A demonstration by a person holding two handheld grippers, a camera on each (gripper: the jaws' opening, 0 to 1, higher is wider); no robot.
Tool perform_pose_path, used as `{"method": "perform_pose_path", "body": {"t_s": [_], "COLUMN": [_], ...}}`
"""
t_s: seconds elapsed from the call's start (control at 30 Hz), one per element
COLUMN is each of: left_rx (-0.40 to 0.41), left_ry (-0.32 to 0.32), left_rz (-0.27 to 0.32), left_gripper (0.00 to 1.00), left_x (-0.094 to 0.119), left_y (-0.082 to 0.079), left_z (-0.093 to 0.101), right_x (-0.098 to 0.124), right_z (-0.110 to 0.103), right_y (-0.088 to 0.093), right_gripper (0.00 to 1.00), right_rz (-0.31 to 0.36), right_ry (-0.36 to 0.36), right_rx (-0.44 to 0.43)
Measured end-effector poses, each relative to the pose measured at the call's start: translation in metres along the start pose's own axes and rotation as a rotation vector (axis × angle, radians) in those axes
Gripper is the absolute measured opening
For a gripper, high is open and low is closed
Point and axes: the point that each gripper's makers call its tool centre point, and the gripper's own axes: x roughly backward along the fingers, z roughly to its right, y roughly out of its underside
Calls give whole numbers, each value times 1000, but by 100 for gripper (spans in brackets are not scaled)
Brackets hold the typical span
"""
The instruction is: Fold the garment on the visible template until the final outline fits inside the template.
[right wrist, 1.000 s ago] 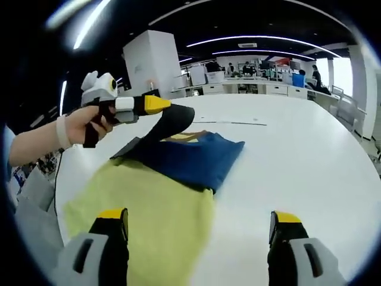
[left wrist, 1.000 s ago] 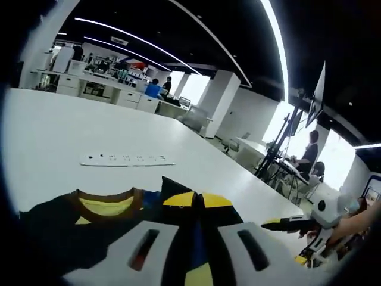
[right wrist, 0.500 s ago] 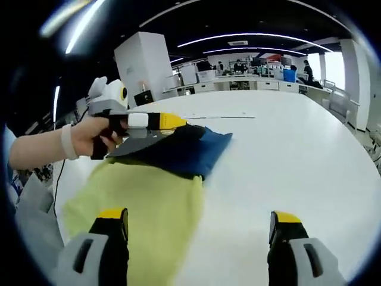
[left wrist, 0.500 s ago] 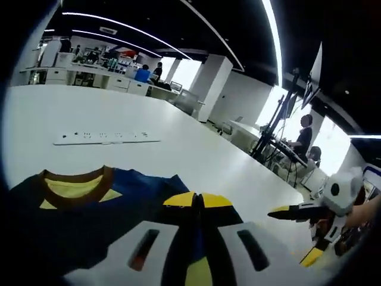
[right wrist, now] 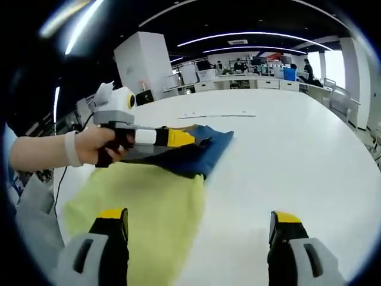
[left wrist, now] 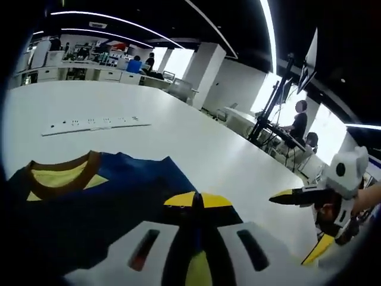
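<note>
Lowering the fold: in the left gripper view, the left gripper has its yellow-tipped jaws pressed together on the navy-blue T-shirt with brown collar, which now lies flatter on the white table than a second ago, collar at nine o'clock. The right gripper sits at three o'clock.

In the right gripper view, the right gripper is spread and empty. The raised flap has come down onto the yellow-green rectangular template, at ten o'clock. Judgement: fold nearly laid; blue edge overhangs the template.
</note>
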Motion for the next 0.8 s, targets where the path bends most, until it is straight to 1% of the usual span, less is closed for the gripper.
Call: {"method": "perform_pose_path", "body": {"t_s": [0.03,0.07,0.13,0.17,0.2,0.23,0.27,0.3,0.33,0.37,0.4,0.43,0.47,0.57,0.7,0.8], "left_rx": [-5,-13,-44,-79,-101,-91,-92,-104,-134,-136,-134,-136,-145,-144,-150,-152], "left_ry": [2,3,7,4,3,7,8,2,-22,-25,-29,-26,-35,-33,-43,-47], "left_rz": [1,3,13,16,17,16,18,16,9,5,1,-3,-14,-20,-18,-21], "left_gripper": [0,4,17,24,28,32,38,44,54,68,77,82,83,85,85,84], "left_x": [0,0,1,1,1,2,3,4,5,6,7,9,13,17,25,30], "left_y": [-1,-1,-5,-6,-7,-7,-8,-8,-8,-8,-8,-8,-8,-9,-13,-13], "left_z": [1,2,5,5,6,7,8,7,2,1,0,-1,-3,-6,-8,-10], "right_x": [0,0,0,0,0,0,0,0,0,0,0,0,-1,-2,-3,-4], "right_z": [0,0,0,0,0,-1,-2,-2,-3,-3,-4,-4,-5,-6,-9,-10], "right_y": [0,0,-1,-1,-1,-1,-1,0,0,0,0,0,0,0,-3,-5], "right_gripper": [100,100,100,100,100,100,100,100,100,100,100,100,100,100,100,100], "right_rz": [0,-1,2,4,3,2,2,3,3,2,2,2,3,4,9,12], "right_ry": [0,0,0,0,0,-2,-2,-4,-5,-6,-7,-7,-10,-14,-22,-26], "right_rx": [1,1,-3,-4,-4,-2,-1,-1,-2,-1,-1,-1,-2,-1,1,4]}}
